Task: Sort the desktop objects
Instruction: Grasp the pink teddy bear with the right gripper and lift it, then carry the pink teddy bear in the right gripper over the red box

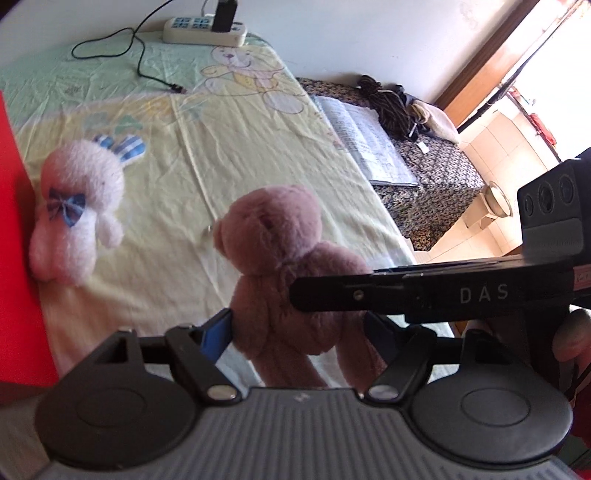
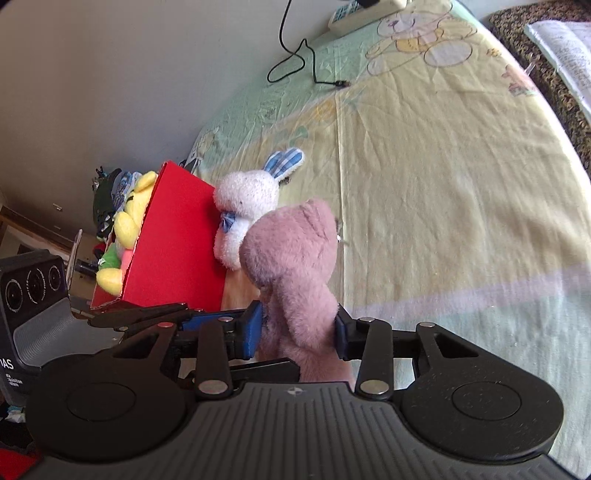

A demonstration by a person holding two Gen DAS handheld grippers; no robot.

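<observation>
Both grippers are meeting at one pink teddy bear (image 2: 291,254), which is hanging just above the cartoon-printed sheet (image 2: 461,184) covering the desk. The right gripper (image 2: 299,328) is squeezing the bear's lower body, its blue pads pressing into the fur on either side. The left gripper (image 1: 297,332) is framing the same bear; one blue pad is touching its flank, but the other finger is hidden behind the right tool, so I cannot tell whether it is truly clamping. This looks like a handover or a shared carry toward the red box (image 2: 177,240) on the left, where soft toys are being collected. One white plush rabbit (image 2: 245,206) with a blue bow is leaning against the box's outer wall, waiting its turn (probably next). Inside the box, one yellow plush toy (image 2: 129,218) is showing. Farther back, one power strip (image 1: 205,29) and one loose black cable (image 1: 140,62) are lying on the sheet.
</observation>
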